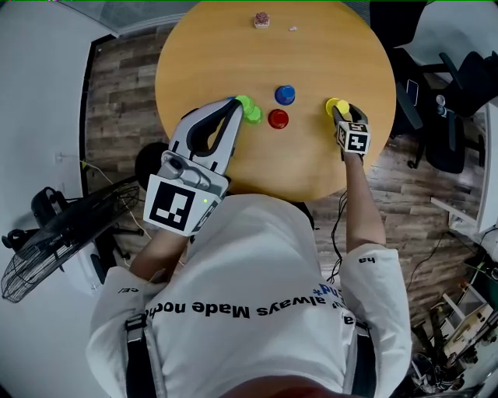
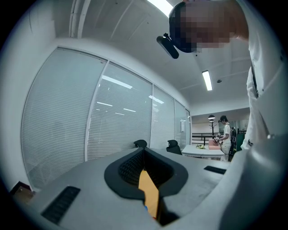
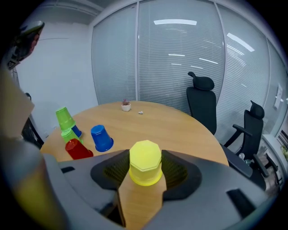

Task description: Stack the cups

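Bare table [image 1: 233, 47] strip between yellow cup [image 1: 337, 106] and blue cup [image 1: 285, 95], red cup [image 1: 278, 118].

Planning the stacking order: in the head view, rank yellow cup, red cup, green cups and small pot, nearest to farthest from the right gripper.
1. yellow cup, between jaws of the right gripper
2. red cup, mid-table
3. green cups, farther left
4. small pot, far edge

round wooden table [image 1: 226, 62] | small potted plant [image 1: 261, 19] | office chairs [image 3: 203, 105] | floor fan [image 1: 35, 264]
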`<action>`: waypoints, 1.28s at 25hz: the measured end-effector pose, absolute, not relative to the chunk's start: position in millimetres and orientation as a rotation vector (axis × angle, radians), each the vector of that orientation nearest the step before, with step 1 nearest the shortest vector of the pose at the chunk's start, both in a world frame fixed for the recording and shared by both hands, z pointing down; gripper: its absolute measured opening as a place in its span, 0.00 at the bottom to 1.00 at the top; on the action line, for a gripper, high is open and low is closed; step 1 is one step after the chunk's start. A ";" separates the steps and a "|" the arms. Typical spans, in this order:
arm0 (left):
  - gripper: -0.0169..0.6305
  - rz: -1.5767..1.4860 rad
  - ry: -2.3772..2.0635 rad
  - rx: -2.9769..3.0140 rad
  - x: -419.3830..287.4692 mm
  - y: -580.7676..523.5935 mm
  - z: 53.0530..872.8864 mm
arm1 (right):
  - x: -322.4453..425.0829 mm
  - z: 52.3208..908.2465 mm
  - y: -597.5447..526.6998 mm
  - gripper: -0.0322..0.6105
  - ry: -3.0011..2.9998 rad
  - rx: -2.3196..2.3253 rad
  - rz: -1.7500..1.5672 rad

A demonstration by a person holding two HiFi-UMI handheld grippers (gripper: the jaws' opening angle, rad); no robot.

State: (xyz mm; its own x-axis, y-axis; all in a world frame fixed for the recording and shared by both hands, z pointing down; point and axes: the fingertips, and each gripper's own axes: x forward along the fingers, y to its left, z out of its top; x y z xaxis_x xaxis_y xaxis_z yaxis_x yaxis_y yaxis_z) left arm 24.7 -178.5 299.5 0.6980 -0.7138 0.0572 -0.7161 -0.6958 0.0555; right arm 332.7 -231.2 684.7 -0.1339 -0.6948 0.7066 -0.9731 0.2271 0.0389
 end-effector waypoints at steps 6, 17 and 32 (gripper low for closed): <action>0.06 0.021 -1.201 2.832 13.5 -169.7 295.6 | 289.6 644.8 -227.1 0.41 -1.990 1.428 0.482; 0.06 0.001 -1.223 2.835 -10.5 -147.2 293.5 | 176.0 614.1 -202.1 0.41 -2.160 1.203 0.398; 0.06 -0.010 -1.306 2.790 -46.7 -134.9 295.5 | 80.3 627.8 -194.7 0.41 -2.221 1.021 0.360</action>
State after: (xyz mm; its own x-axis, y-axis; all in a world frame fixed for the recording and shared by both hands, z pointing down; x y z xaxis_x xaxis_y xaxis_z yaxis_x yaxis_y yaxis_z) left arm -46.7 -134.9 295.5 0.6410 -0.7672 0.0202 -0.7669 -0.6392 0.0582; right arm 80.3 -194.7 627.8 -0.4788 -0.5722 0.6659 -0.7530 0.6576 0.0236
